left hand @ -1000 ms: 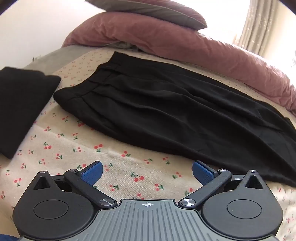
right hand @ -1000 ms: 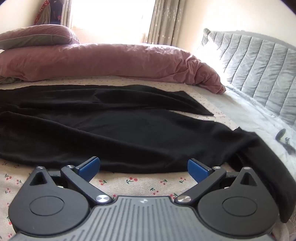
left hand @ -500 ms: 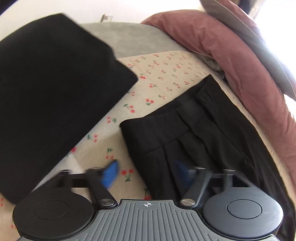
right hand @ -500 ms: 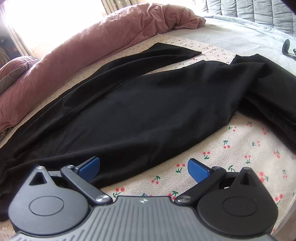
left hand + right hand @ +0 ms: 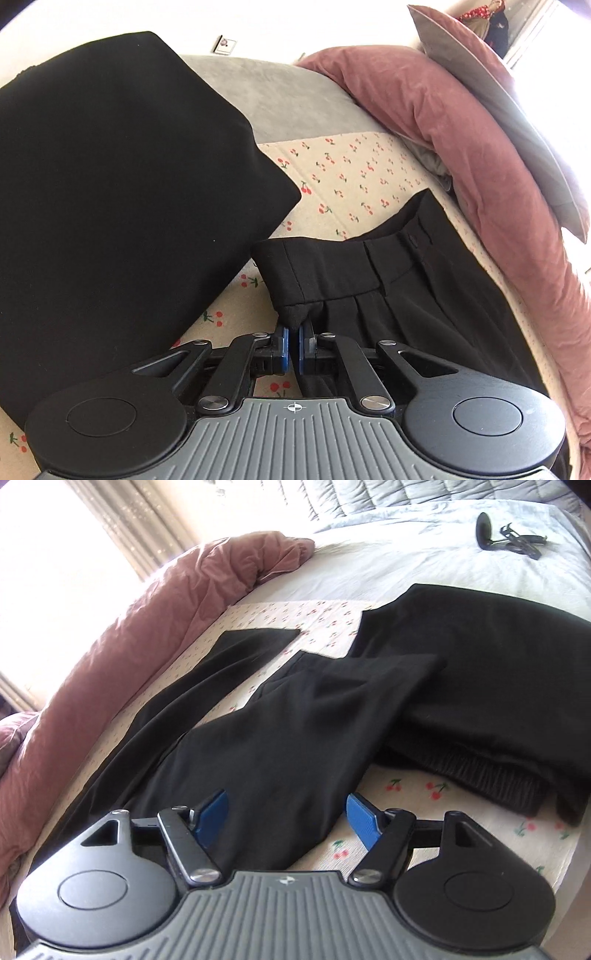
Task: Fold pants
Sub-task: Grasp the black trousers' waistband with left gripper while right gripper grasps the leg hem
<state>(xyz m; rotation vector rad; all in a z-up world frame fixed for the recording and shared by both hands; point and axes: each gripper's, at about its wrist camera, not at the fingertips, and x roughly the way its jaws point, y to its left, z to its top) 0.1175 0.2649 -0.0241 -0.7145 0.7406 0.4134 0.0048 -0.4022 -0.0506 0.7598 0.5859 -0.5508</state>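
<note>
Bedsheet [image 5: 354, 166] bears pants [image 5: 388, 280]; left tool [image 5: 294, 345] pinches (seemingly) waistband corner, right tool [image 5: 286, 814] spread.

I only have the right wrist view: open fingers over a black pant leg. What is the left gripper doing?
Observer: The left gripper is shut on the near corner of the pants' waistband.
Operator: Is that corner up off the sheet?
Observer: I cannot tell; the fabric bunches up where it enters the pads.
Operator: Anything close beside the waistband?
Observer: A folded black garment lies to its left on the cherry-print sheet, with only a narrow strip of sheet between them.
</note>
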